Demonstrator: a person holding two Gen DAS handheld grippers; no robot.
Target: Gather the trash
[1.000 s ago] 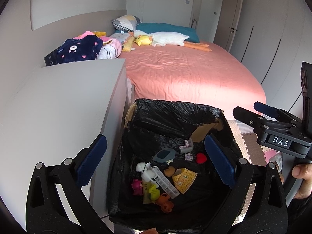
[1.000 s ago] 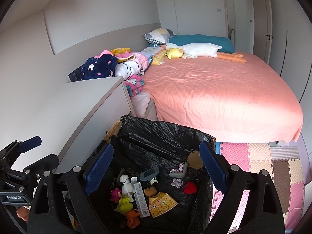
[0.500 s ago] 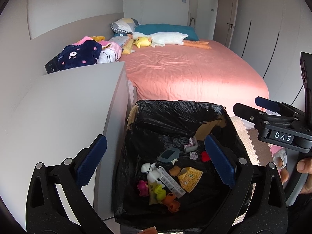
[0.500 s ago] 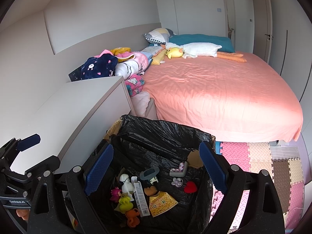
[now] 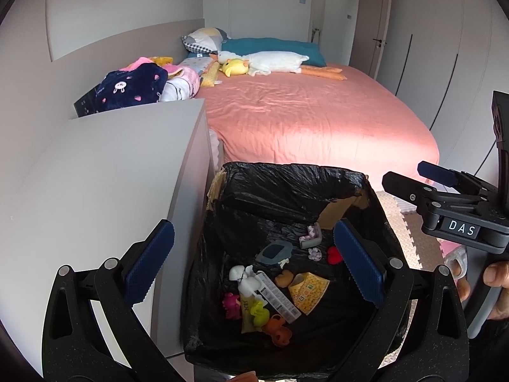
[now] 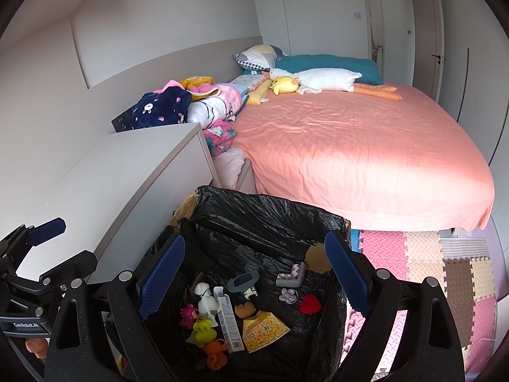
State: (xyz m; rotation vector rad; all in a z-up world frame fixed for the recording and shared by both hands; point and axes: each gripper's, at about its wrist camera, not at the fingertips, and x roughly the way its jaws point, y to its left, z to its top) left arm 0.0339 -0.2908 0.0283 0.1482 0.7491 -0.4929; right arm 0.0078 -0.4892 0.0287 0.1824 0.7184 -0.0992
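Left wrist view shows the left gripper with its blue-padded fingers spread wide and nothing between them, touching nothing. Directly beyond them, from about 11 to 1 o'clock of the gripper, sits the trash bin, a cardboard box lined with a black bag. On the bag's floor lies a scatter of small trash: a white figurine, a long white carton, a yellow printed wrapper, a pink toy, a yellow-green toy, an orange toy and a red heart. At 9 o'clock of the bin, just beside it, stands a pale grey cabinet. At 12 o'clock, past the bin, spreads the bed with its salmon sheet, and a white plush goose lies at the far end by the pillows. At 3 o'clock the right gripper shows side-on, a hand around its handle.

Right wrist view has the right gripper likewise parted wide, its blue pads empty and clear of the bag, hovering over the same bin. The carton, wrapper and heart lie inside, between the fingers as seen from here. At 9 o'clock the left gripper appears beside the cabinet. At 3 o'clock of the bin, foam floor mats in pink, cream and brown cover the floor below the bed's edge.
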